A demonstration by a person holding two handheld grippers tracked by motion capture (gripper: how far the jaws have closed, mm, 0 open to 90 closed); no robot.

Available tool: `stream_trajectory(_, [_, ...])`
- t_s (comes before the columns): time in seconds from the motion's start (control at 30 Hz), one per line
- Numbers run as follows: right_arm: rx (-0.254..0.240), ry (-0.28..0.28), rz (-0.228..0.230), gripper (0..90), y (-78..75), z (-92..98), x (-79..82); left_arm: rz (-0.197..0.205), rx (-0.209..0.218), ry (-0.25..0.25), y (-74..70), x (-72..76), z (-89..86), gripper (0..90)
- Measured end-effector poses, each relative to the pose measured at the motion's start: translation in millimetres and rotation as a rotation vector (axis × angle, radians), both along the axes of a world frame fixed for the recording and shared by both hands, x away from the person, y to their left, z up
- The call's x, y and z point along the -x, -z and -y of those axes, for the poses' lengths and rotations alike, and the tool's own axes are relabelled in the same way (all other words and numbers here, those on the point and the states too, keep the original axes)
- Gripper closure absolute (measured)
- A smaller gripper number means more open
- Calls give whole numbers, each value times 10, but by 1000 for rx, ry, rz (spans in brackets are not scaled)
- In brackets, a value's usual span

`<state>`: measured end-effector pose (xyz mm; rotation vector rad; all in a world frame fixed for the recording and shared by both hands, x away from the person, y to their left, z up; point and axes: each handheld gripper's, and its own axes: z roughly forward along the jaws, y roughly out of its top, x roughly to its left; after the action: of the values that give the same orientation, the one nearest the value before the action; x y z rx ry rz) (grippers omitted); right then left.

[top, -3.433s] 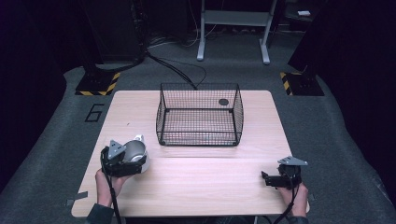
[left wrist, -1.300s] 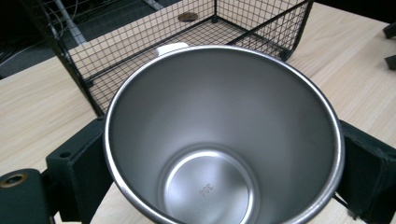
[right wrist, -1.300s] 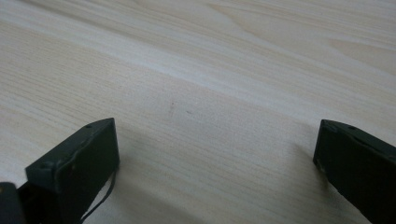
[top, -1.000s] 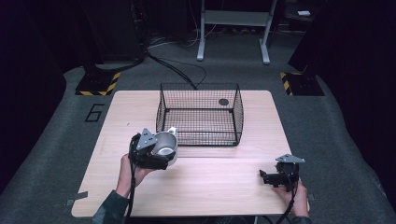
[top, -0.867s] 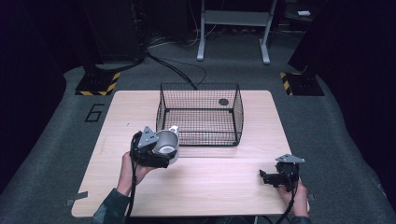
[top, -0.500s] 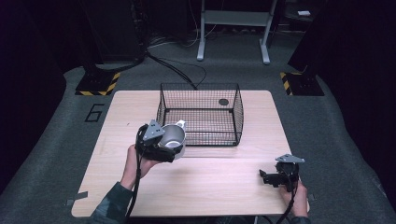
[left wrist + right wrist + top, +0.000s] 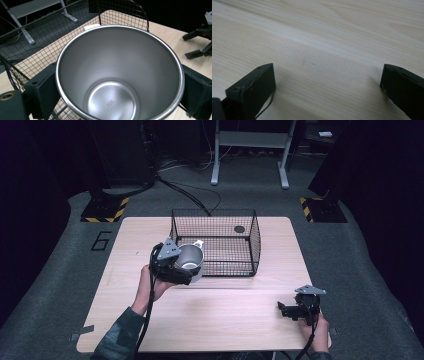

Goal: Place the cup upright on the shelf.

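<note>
My left claw (image 7: 186, 270) pinches the shiny steel cup (image 7: 120, 75) by its sides, carrying it beside the near-left corner of the black wire basket (image 7: 250, 232) ahead. Next I judge it must clear the rim, then release inside. My right claw (image 7: 292, 309) rests spread on the pale wooden table (image 7: 332, 30).

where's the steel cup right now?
In the high view the steel cup sits between the jaws of the left gripper, held above the table at the wire basket's front-left corner, not yet inside it.
</note>
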<state>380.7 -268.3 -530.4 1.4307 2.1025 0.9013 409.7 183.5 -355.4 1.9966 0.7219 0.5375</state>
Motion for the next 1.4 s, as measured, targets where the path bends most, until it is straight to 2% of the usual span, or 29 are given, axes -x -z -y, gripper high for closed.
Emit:
stream_trajectory(0.3, [0,1,0,0,1,0,0,2,2,1,-79,-189,66,70])
stream_trajectory(0.67, [9,-10,1,0,-1,17,-3,-8,-2,-5,-104,-360,121,70])
stream_trajectory(0.7, [9,-10,1,0,-1,17,-3,-3,7,-11,-105,-377,134,70])
stream_trajectory(0.9, [10,-12,1,0,-1,17,-5,-6,-12,-8,-144,-465,174,70])
stream_trajectory(1.03, [10,-12,1,0,0,17,-5,0,-1,-12,-151,-534,207,70])
stream_trajectory(1.2, [7,-9,-2,0,0,14,-4,-12,2,-13,-149,-646,262,70])
stream_trajectory(1.4, [6,-6,-3,0,-1,10,-2,-23,-10,-8,-124,-769,349,70])
